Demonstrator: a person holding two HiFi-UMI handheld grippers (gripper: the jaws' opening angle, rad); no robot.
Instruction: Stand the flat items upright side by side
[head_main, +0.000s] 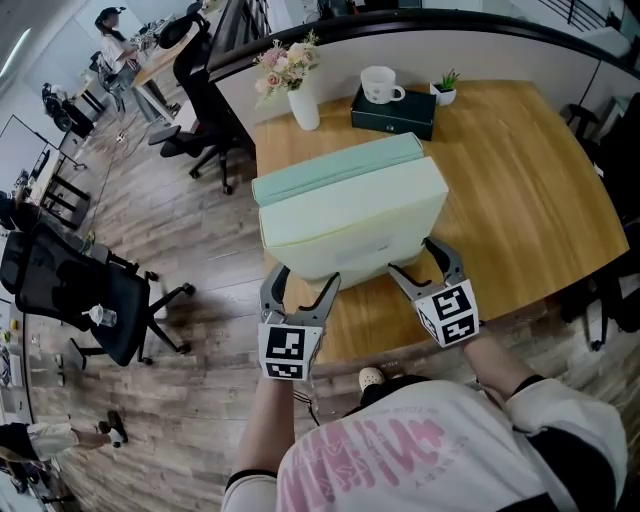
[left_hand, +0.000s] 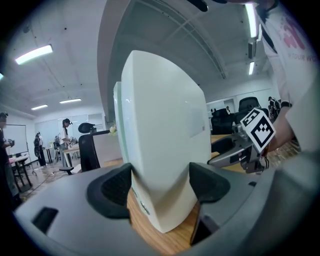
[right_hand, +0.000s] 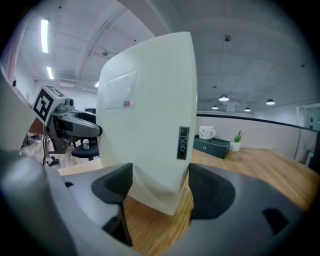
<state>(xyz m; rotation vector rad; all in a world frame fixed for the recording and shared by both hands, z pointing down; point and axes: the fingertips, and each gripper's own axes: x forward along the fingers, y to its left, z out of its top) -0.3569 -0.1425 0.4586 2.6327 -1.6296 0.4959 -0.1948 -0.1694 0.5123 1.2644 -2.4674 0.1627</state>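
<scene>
Cream box (head_main: 350, 215) stands upright near the wooden table's (head_main: 520, 190) front edge, a mint-green box (head_main: 335, 167) just behind, vase (head_main: 303, 105) and mug (head_main: 380, 85) beyond. Left gripper (head_main: 303, 280) and right gripper (head_main: 418, 260) each clamp its near edge, jaws wide.

Bare surface (head_main: 540, 200) lies open to the right of the cream case (head_main: 350, 215). Along the far edge, a vase (head_main: 303, 105), a dark box (head_main: 393, 112) with a mug (head_main: 380, 85) and a small plant (head_main: 446, 90) stand in the way.
</scene>
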